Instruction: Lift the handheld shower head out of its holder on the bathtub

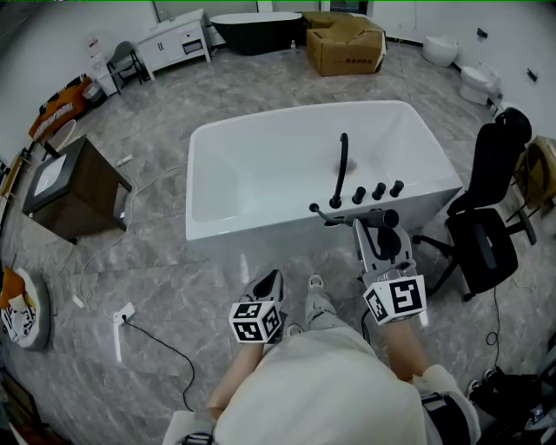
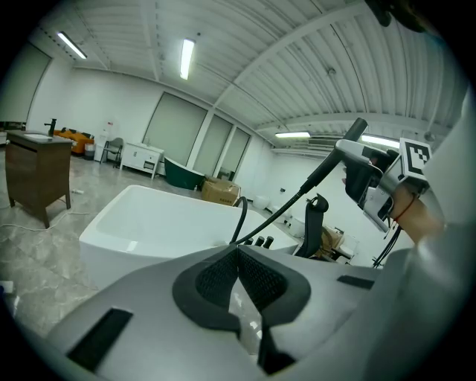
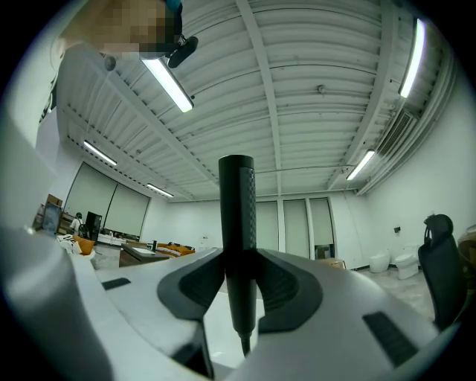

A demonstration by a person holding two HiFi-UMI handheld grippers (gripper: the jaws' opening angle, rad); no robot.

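Note:
The white bathtub (image 1: 261,165) stands in front of me, with a black faucet spout (image 1: 341,169) and three black knobs (image 1: 378,190) on its near rim. My right gripper (image 1: 376,231) is above that rim, shut on the black shower head handle (image 1: 387,220). In the right gripper view the handle (image 3: 237,238) stands upright, clamped between the pads. The left gripper view shows the shower handle (image 2: 348,141) lifted, its hose (image 2: 286,202) running down to the tub rim. My left gripper (image 1: 270,282) hangs low before the tub wall, its jaws (image 2: 239,294) shut on nothing.
A black office chair (image 1: 486,209) stands right of the tub. A brown cabinet (image 1: 74,187) is at the left, a cardboard box (image 1: 346,43) and a dark tub (image 1: 261,26) at the back, toilets (image 1: 476,83) at the far right. A cable (image 1: 161,348) lies on the floor.

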